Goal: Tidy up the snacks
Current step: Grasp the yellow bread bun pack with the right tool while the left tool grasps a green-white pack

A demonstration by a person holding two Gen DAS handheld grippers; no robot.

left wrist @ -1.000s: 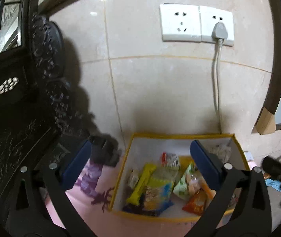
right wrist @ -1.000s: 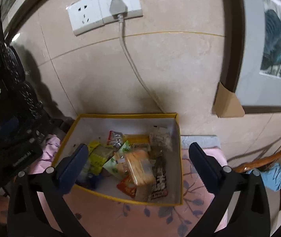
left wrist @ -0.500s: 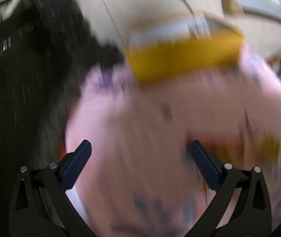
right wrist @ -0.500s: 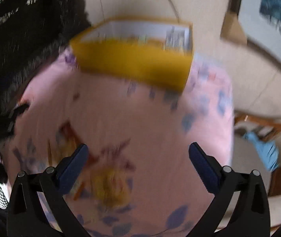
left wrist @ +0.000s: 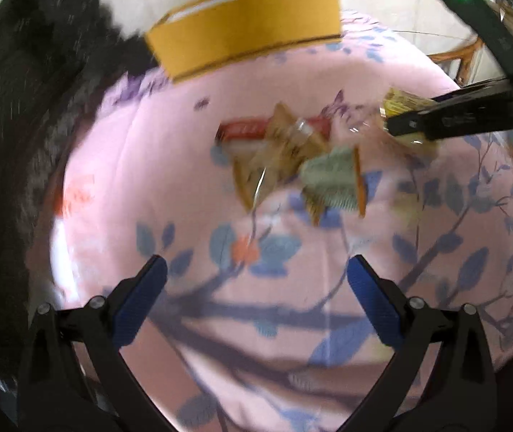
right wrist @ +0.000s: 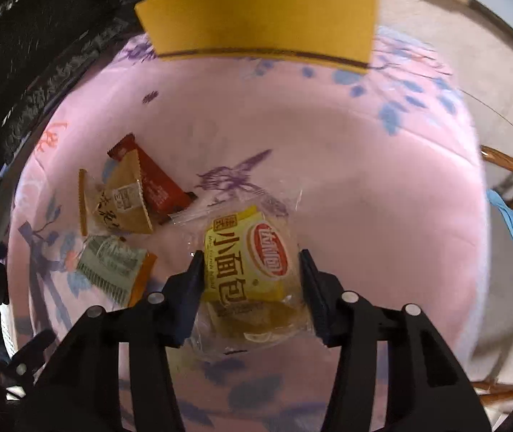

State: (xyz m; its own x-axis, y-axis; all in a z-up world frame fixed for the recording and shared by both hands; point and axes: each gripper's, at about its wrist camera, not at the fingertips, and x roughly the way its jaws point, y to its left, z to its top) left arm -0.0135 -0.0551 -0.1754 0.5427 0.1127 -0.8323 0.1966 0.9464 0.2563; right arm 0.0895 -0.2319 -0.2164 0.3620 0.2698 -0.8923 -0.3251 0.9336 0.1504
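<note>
— Jaws first: how do they stand?

— Right gripper (right wrist: 251, 266) points steeply down with its jaws closing around a clear plastic bread packet (right wrist: 252, 270) with a yellow label; the packet lies between the pads, which sit at its two sides, though I cannot tell if they press it yet. Left gripper (left wrist: 256, 288) hangs wide open with nothing between its blue ribbed pads.

— What carries the things?

— One pink cloth (right wrist: 346, 151), soft and rounded at its edges, printed with blue leaves and purple branches. At its far edge stands one yellow cardboard box (right wrist: 260, 25), rectangular, flat-walled, white inside.

— And the snacks, counted?

— Four loose ones on the cloth, all crinkly wrappers. The bread packet is the largest, near the middle of the cloth. Toward the left edge lie three smaller ones in a cluster: one dark red oblong wrapper (right wrist: 155, 180), one tan packet (right wrist: 119, 201) with zigzag-cut ends overlapping it, and one grey-green packet (right wrist: 112, 266) with an orange end just nearer.

— Does the left view agree?

— Blurred, but it shows that cluster mid-cloth and the right gripper reaching in from the right edge.
</note>
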